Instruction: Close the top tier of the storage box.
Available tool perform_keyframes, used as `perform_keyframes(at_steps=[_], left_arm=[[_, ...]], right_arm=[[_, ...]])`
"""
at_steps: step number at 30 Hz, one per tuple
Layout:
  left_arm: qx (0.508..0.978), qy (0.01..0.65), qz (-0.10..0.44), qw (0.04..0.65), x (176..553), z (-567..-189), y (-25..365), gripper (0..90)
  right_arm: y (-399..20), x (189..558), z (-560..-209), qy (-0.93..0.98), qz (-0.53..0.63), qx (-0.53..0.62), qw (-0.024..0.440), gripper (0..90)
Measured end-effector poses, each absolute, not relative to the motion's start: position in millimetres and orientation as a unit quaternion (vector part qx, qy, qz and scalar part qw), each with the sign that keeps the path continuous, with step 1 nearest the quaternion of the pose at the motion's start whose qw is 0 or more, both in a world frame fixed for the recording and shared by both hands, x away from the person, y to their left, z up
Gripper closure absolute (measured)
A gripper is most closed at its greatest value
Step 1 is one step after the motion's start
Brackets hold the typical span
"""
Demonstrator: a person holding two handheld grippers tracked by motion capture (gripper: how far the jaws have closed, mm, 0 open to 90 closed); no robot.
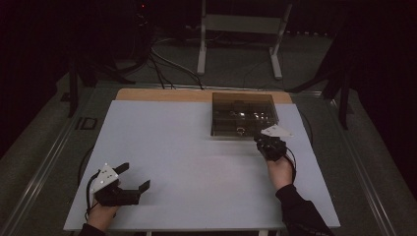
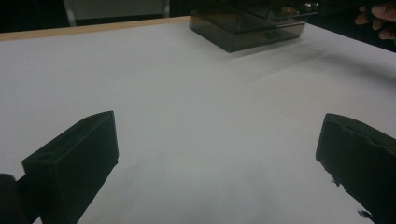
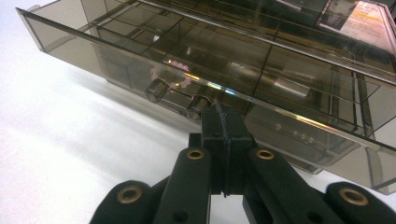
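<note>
A smoky see-through drawer box (image 1: 243, 114) stands at the back right of the white table (image 1: 172, 157). My right gripper (image 1: 260, 139) sits at its front edge, jaws pressed together with nothing visible between them. In the right gripper view the tips (image 3: 223, 111) rest just right of a drawer's bar handle (image 3: 177, 95), close to or touching the drawer front (image 3: 224, 51); this drawer juts out over the one below. My left gripper (image 1: 134, 177) lies near the front left corner, open. Its jaws (image 2: 219, 140) stand wide apart over bare table, with the box (image 2: 247, 25) far ahead.
A wooden strip (image 1: 162, 95) runs along the table's far edge. Beyond it stand a white metal frame (image 1: 241, 29) and floor cables (image 1: 162, 69). The hand that holds the right gripper (image 2: 378, 18) shows at the top right of the left gripper view.
</note>
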State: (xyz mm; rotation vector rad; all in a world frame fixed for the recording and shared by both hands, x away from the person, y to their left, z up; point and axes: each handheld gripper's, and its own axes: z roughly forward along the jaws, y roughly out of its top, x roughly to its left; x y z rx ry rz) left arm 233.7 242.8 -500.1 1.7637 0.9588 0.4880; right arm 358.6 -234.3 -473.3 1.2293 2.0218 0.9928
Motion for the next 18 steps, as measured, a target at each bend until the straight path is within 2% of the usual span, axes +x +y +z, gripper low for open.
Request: perform_keyframes(at_steps=[18], left_arm=[[0.734,0.398,0.203,0.512,233.3,-499.6,243.1,0.0]], right_arm=[[-232.9,365.5,-475.1,0.755,0.365,0.462,0.288,90.0]])
